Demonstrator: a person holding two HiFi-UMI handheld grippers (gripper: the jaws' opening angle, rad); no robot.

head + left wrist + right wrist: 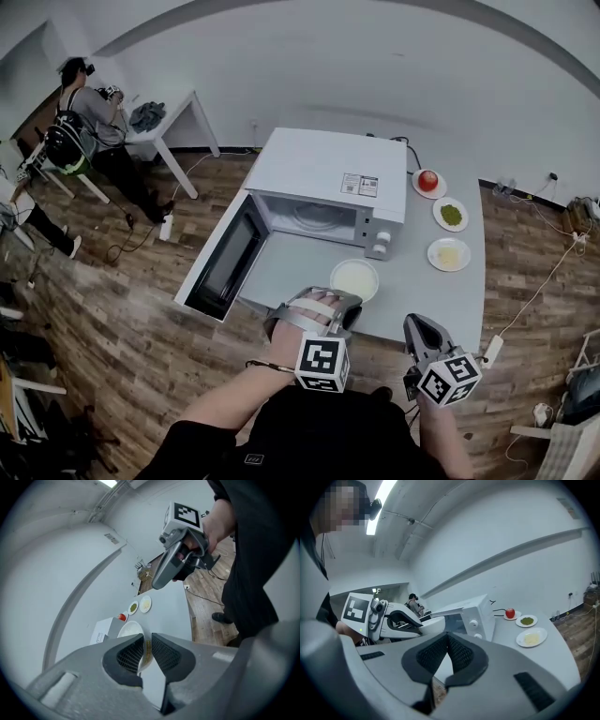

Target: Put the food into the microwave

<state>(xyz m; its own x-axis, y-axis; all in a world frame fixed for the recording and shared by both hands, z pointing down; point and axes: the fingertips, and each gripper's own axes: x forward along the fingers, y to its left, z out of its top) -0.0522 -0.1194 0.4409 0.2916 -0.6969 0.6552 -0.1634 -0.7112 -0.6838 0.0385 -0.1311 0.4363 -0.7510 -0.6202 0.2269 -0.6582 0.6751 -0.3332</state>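
Observation:
A white bowl [354, 278] of pale food hangs over the grey table [431, 291], just in front of the white microwave [328, 173], right of its open cavity. My left gripper [339, 302] is shut on the bowl's near rim; in the left gripper view the rim [146, 651] sits pinched between the pads and the bowl [130, 631] extends beyond them. My right gripper [413, 324] is shut and empty at the table's near edge, right of the bowl. In the right gripper view its jaws [447, 641] touch, and the bowl [433, 625] and the microwave [478, 613] lie ahead.
The microwave door [223, 267] swings out to the left. Right of the microwave stand three small plates: a red apple [427, 180], green food [451, 215] and yellow food [449, 254]. A person works at a white desk [173, 117] far left. A cable [534, 291] trails over the wooden floor.

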